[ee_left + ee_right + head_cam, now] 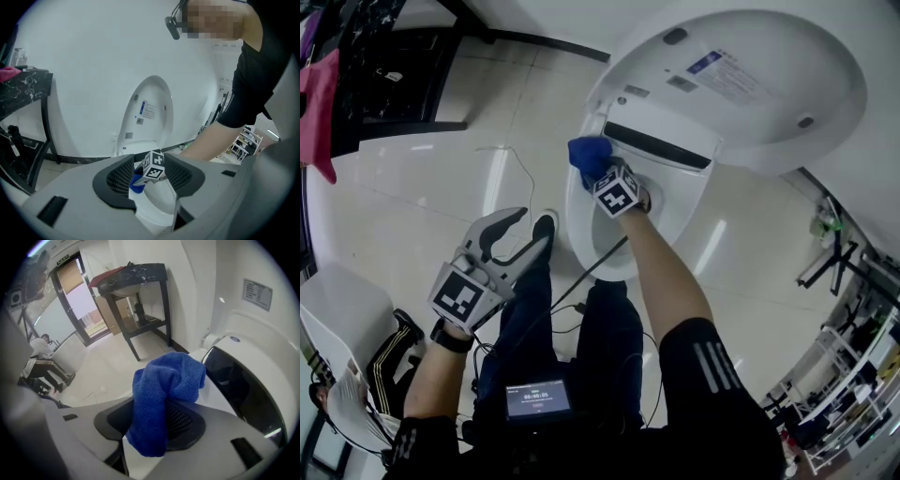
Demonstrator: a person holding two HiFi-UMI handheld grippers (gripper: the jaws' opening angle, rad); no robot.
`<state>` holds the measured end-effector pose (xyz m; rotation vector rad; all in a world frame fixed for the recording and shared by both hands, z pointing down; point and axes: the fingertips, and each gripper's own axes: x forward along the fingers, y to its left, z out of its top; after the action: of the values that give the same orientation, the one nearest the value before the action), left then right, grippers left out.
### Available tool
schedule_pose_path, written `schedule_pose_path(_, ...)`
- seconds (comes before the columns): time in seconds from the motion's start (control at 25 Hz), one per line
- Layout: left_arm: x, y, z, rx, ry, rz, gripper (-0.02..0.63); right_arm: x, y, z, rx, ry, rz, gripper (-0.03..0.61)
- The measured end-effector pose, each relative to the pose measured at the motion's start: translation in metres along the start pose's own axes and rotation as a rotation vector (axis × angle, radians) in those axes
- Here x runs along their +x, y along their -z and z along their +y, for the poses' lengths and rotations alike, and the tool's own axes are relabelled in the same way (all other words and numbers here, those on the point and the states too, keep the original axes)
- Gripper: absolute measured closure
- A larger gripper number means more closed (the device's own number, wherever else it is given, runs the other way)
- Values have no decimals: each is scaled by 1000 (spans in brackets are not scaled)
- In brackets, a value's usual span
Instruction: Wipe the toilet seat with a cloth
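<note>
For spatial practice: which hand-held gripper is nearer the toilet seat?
Right: the right hand-held gripper holds the blue cloth at the toilet seat; the left hand-held gripper is apart.

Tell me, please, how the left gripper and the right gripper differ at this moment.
The left gripper has jaws apart and empty; the right gripper is shut on a blue cloth. The left gripper hangs over the floor; the right gripper is at the back edge of the toilet seat. Both carry a marker cube.

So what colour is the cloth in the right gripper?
Blue cloth; clearest in the right gripper view.
</note>
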<state>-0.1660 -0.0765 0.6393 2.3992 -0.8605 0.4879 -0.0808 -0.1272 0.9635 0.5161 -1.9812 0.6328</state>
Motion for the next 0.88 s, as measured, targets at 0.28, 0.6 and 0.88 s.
schedule_pose_path(0.28,-1,-3,-4,8,0,4,413,5,40,71,-117,-148,94,367)
schedule_pose_path(0.6,0,-4,-20,23,13,6,413,3,104,135,-199,-297,216,368)
schedule_pose_path(0.88,-4,-13,-34,33,15,-4,412,-17,92,127,-74,-274,114,370)
